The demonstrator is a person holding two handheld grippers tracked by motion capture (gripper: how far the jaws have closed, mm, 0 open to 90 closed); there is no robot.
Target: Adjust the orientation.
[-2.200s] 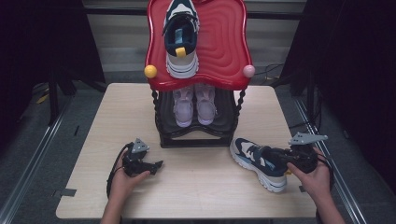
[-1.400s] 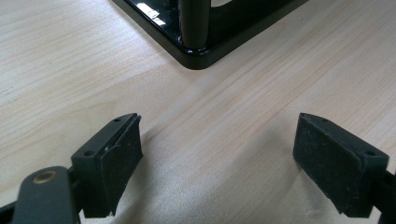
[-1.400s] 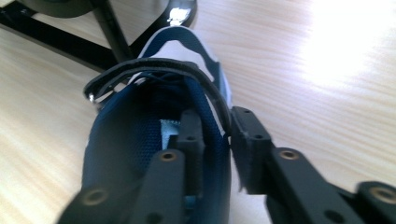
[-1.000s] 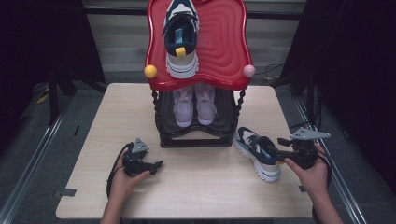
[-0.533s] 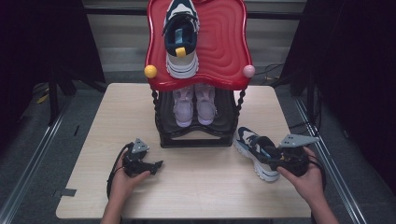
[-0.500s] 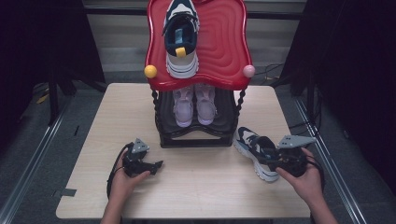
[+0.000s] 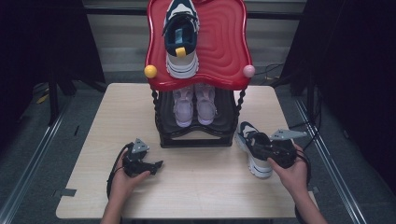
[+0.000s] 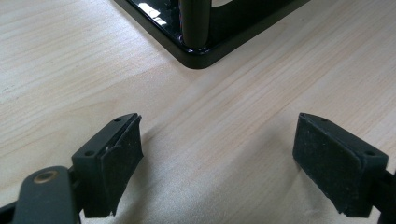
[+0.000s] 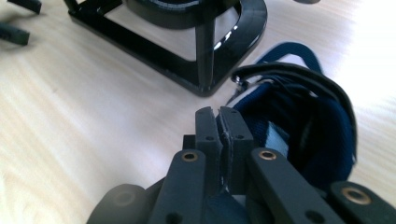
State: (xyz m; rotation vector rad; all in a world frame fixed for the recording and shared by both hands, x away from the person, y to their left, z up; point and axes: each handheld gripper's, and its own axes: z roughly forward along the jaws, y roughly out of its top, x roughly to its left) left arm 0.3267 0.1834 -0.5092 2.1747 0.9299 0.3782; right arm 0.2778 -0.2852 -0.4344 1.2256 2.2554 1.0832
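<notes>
Right claw [image 9: 219, 116] against sneaker [image 9: 299, 126] collar

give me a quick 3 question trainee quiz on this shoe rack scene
1. True or false: the right claw has closed on the collar of the navy shoe on the table.
2. How many shoes sit on the red top shelf? A) one B) two C) three
3. What stands on the rack's lower shelf?

Key
1. True; its jaws have just been closing and now pinch the collar edge.
2. A
3. A pair of pale pink shoes.
</notes>
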